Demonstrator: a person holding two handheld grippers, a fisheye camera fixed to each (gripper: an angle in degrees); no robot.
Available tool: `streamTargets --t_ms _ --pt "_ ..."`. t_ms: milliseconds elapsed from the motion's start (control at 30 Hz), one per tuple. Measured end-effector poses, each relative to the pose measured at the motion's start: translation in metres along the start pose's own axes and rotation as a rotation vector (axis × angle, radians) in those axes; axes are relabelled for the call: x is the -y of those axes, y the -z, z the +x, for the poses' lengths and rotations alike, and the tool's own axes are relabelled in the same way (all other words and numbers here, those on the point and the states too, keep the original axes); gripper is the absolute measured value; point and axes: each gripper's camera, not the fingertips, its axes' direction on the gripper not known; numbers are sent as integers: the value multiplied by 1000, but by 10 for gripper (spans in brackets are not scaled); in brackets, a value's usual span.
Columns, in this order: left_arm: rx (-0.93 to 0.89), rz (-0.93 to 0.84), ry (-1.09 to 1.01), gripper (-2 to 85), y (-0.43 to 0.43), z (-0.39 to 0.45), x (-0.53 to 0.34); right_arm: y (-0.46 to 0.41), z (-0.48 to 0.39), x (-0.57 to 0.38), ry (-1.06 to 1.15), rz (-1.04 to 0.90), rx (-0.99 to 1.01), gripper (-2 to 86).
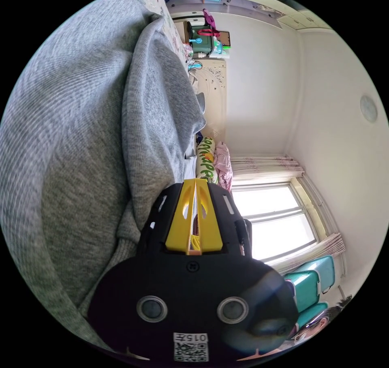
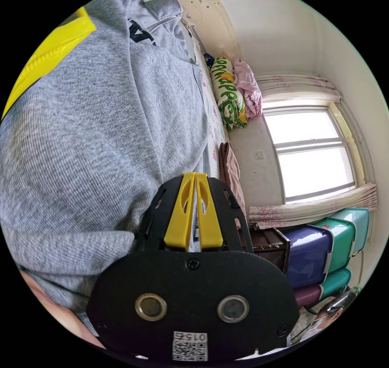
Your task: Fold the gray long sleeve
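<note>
Left gripper [image 1: 196, 181], nearest in the left gripper view: yellow jaws brought together to a thin slit, tips at the edge of the gray long sleeve [image 1: 101, 141]; whether any fabric is pinched there cannot be told. Gray knit bunched and folded close along the view's left side, a ribbed cuff hanging beside the gripper's black body. Further off, a rolled green-and-white pillow [image 1: 206, 159] and pink cloth [image 1: 223, 161] on the bed. Beyond, a bright window [image 1: 275, 218] with drawn curtains, teal storage bins [image 1: 312, 287] below it, and a cluttered shelf at the far wall.

Right gripper [image 2: 195, 175], nearest in the right gripper view: jaws likewise closed to a narrow gap, a sliver of pale fabric visible between them, so apparently gripping the gray long sleeve [image 2: 101, 133]. Garment draped wide across the view's left, dark lettering and a zipper near its collar; a yellow jaw of the other gripper [image 2: 48, 52] poking out at its far edge. Behind, the floral bed sheet [image 2: 212, 129], the pillow [image 2: 227, 88], then purple and teal bins [image 2: 320, 250] under the window [image 2: 312, 153].
</note>
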Motion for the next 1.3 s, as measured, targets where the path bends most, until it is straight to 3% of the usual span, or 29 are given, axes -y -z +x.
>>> streamTargets --t_ms 1300 --pt "-48 -8 -54 -10 11 -31 5 52 -75 -18 -80 30 44 -5"
